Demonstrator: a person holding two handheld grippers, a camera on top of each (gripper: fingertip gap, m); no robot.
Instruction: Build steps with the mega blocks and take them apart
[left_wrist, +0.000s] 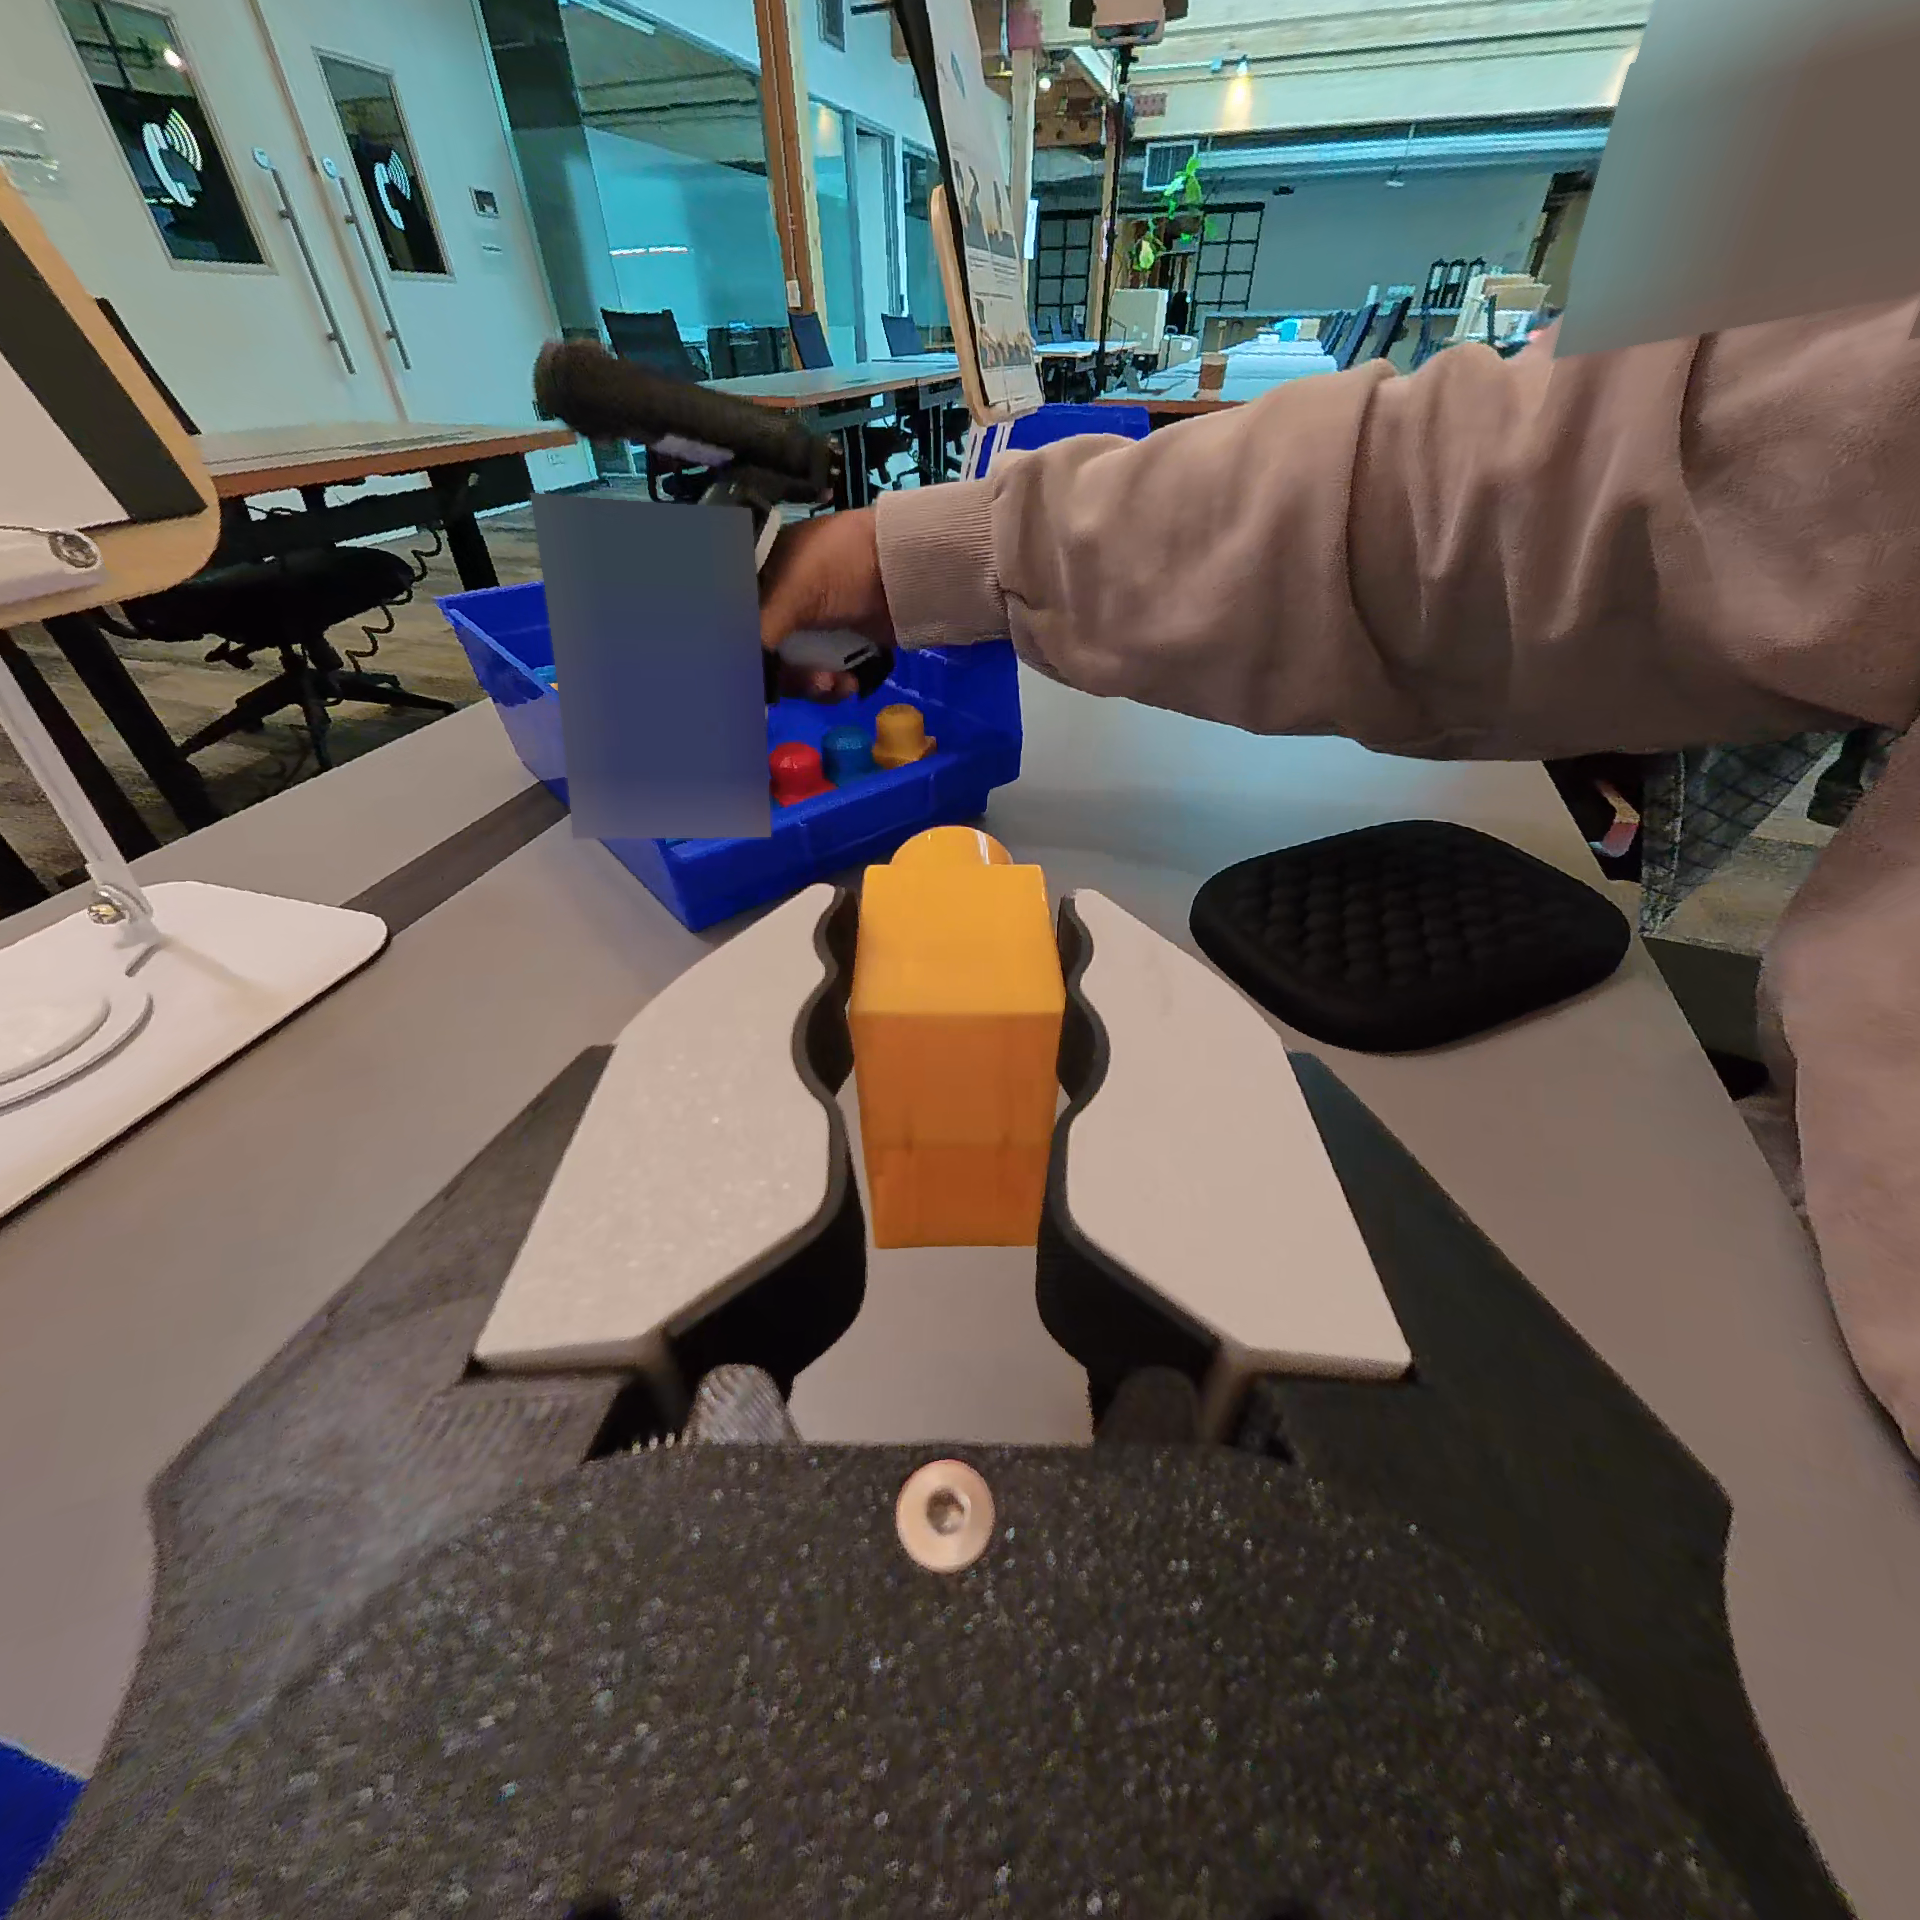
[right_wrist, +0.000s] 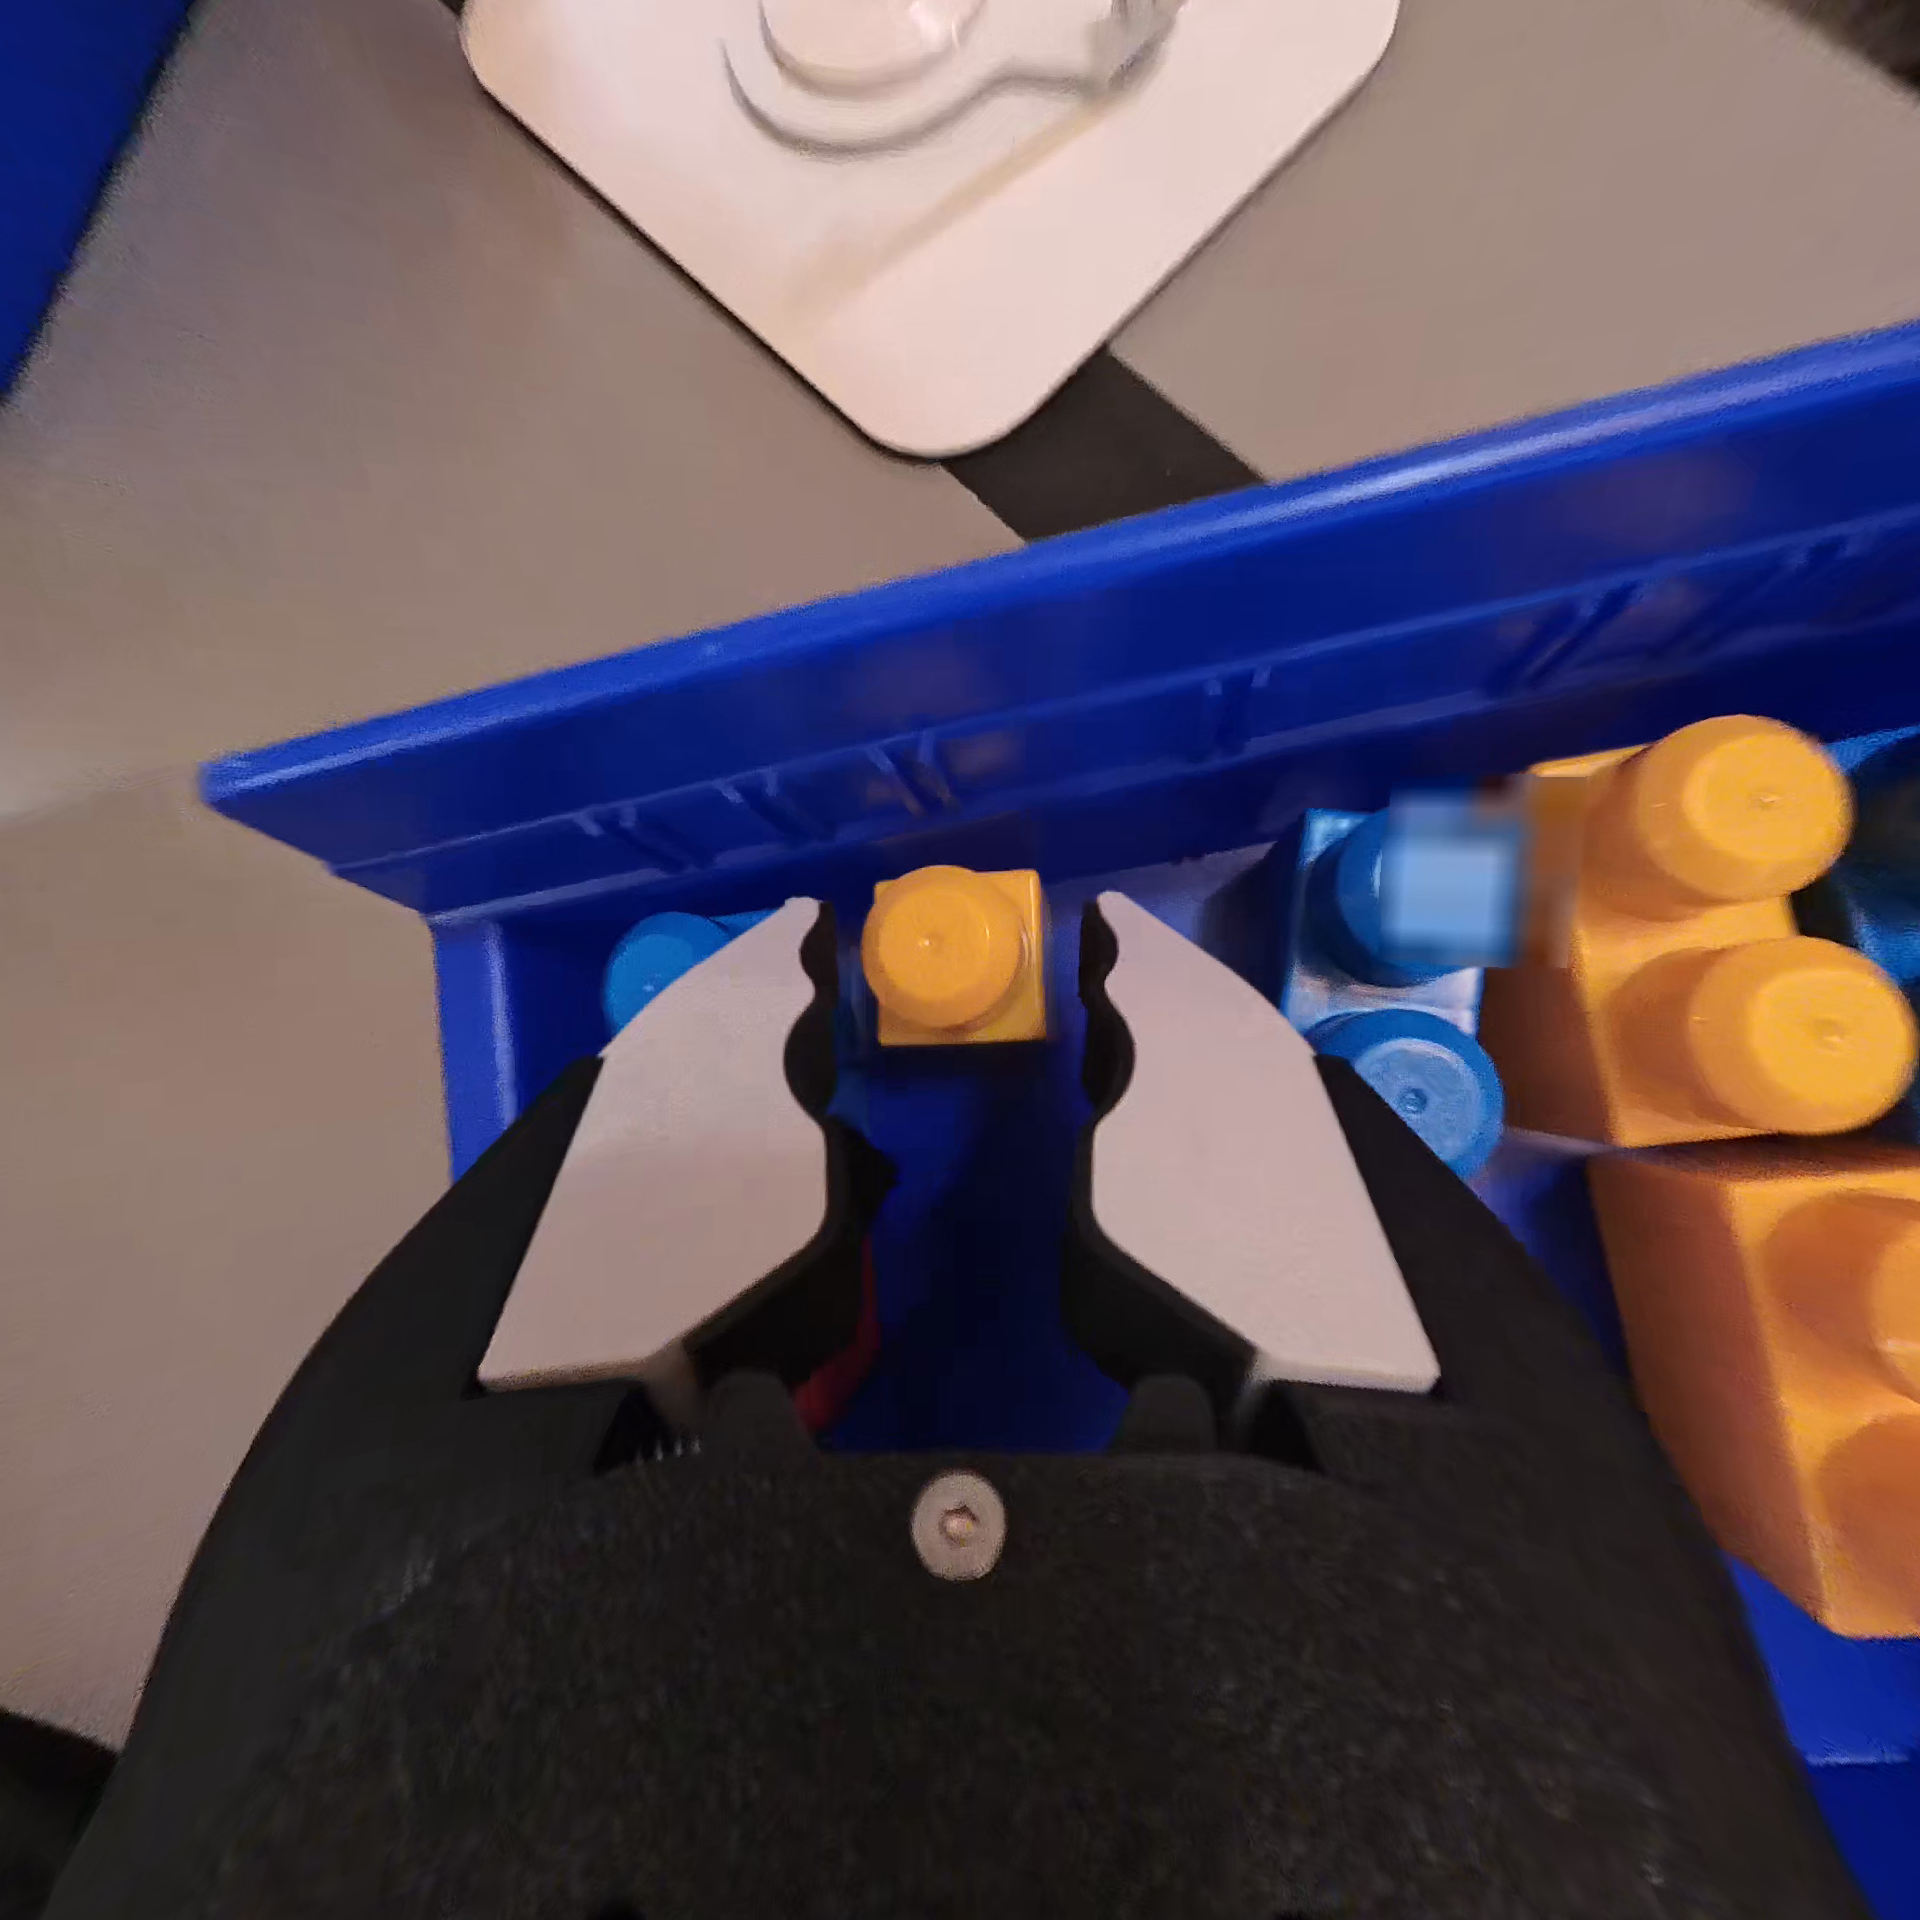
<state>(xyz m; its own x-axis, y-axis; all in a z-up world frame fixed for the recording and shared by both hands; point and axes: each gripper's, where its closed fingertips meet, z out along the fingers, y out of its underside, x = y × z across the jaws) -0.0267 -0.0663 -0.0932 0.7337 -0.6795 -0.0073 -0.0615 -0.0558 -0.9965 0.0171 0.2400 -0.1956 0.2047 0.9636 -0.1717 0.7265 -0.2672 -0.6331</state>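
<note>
My left gripper (left_wrist: 951, 914) is shut on a tall orange block stack (left_wrist: 956, 1049), a single-stud piece held upright over the grey table (left_wrist: 1143, 790). The blue bin (left_wrist: 831, 842) stands just beyond it, with red (left_wrist: 795, 774), blue (left_wrist: 847, 750) and orange (left_wrist: 902, 732) blocks showing. A hand (left_wrist: 826, 597) holds my right gripper down into that bin. In the right wrist view my right gripper (right_wrist: 951, 925) is open, its fingers either side of a small orange block (right_wrist: 956, 961) by the bin wall (right_wrist: 1039, 665), with a gap on both sides.
More orange (right_wrist: 1704, 935) and blue (right_wrist: 1392, 987) blocks lie at the bin's right. A black cushioned pad (left_wrist: 1408, 930) sits right of the bin. A white stand base (left_wrist: 187, 987) is on the left. A pink sleeve (left_wrist: 1351, 561) crosses above the table. Some 35 cm of space lies between my two pairs of fingers.
</note>
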